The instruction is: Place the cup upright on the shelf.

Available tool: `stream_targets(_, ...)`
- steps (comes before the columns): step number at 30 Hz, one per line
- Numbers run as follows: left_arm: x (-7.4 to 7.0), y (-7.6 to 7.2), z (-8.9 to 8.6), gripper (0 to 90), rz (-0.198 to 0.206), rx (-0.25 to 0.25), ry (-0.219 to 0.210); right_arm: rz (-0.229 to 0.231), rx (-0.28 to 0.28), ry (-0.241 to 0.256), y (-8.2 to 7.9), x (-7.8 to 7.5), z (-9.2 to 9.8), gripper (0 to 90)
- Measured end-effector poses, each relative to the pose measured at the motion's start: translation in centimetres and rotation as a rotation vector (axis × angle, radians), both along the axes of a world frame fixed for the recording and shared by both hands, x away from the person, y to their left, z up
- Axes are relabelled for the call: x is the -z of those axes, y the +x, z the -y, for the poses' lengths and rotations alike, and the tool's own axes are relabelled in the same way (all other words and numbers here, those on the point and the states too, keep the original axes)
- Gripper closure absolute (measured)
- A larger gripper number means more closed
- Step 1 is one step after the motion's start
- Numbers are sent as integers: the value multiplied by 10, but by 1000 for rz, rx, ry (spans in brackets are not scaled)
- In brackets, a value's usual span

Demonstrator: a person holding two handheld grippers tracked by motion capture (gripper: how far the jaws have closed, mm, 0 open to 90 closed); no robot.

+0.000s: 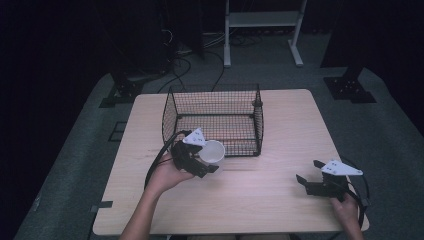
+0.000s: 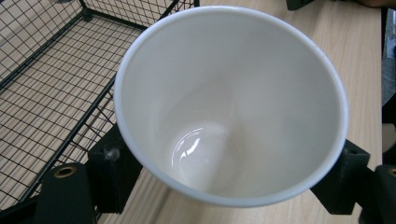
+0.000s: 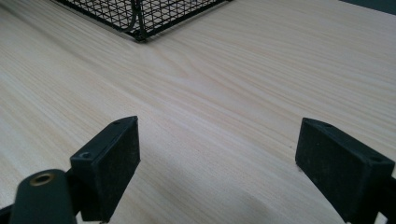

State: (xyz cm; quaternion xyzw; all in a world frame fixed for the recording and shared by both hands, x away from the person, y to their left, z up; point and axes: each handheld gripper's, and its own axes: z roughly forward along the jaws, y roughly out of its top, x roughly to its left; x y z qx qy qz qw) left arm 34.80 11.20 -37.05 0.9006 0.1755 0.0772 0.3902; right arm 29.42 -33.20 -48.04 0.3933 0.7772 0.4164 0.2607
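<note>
White cup sits clamped in the left gripper, one black jaw on each side of its wall, mouth tipped up toward that gripper's camera so the empty inside shows. Held by the wall like this, it looks ready to lift over a rim. Wire basket is just ahead of the left gripper, its near wall right beside the cup; probably the drop spot, judging by the approach. Cup hovers at the basket's front edge, not inside yet. Right gripper rests low over the wooden table, jaws spread wide with nothing between them, parked well off to the side, likely staying clear.
</note>
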Motion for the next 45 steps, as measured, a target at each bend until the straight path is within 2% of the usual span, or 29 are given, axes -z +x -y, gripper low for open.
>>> stream_targets(15, -21, 12, -3, 213, -3, 3, 9, -2, 0, 6, 0, 0, 0, 131)
stream_targets(25, -33, 27, -2, 213, -2, 6, 7, -1, 0, 10, 0, 0, 1, 131)
stream_targets(29, -39, 34, -1, 213, -1, 4, 16, 0, 4, 11, 0, 0, 1, 131)
stream_targets(39, -49, 55, -3, 213, -4, -30, -1, 6, 7, 15, 0, 0, 2, 131)
stream_targets(45, -54, 69, -2, 213, -6, -41, 13, 6, 9, 16, 0, 0, 2, 131)
